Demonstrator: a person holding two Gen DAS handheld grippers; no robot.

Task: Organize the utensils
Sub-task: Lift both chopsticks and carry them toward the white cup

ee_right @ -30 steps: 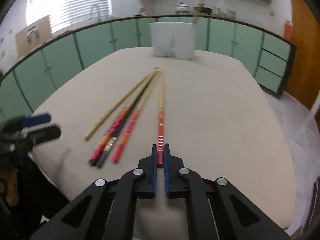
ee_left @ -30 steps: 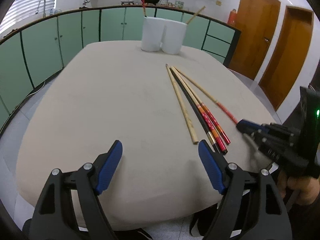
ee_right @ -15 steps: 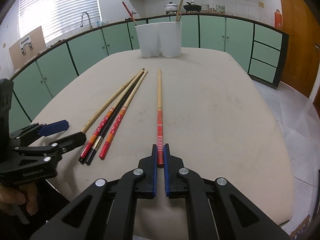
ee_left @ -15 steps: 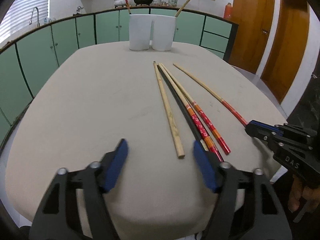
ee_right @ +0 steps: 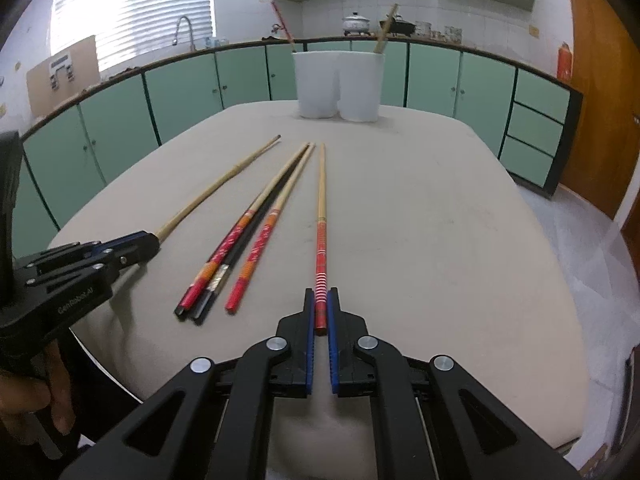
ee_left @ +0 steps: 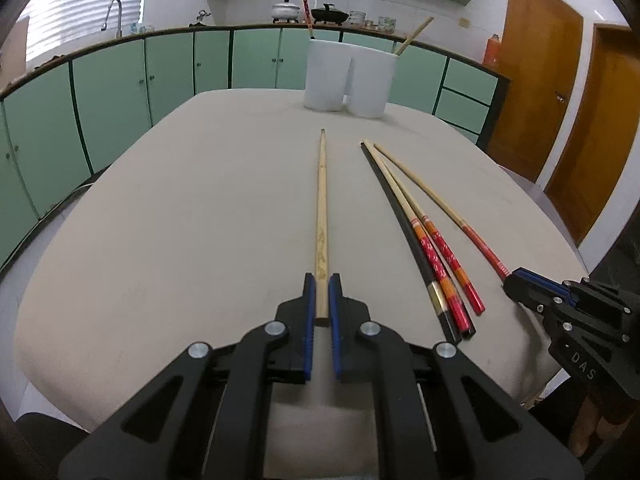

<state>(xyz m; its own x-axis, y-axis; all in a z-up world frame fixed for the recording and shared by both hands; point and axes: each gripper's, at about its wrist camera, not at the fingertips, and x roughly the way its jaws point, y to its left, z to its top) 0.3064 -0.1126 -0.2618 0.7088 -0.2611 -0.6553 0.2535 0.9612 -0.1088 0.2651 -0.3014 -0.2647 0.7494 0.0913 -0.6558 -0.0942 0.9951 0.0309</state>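
A plain bamboo chopstick [ee_left: 321,216] lies on the bench [ee_left: 180,240], its near end clamped in the left tool [ee_left: 322,296]. To that tool's right, a red-handled chopstick [ee_right: 321,240] is pinched in the right tool [ee_right: 321,308]. Three more chopsticks [ee_right: 240,252] lie between them. "GenRobot.AI" and "DAS" mark the tool bodies. Ahead stand two white holders [ee_left: 348,78]; their contents are mostly hidden.

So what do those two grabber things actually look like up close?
Both are matte black plastic linkages with silver rivets and blue-lined fingers. The left gripper carries pale "GenRobot.AI" lettering, seen from the right wrist view; the right gripper shows "DAS" on its side. Bare hands hold them. No cables visible.
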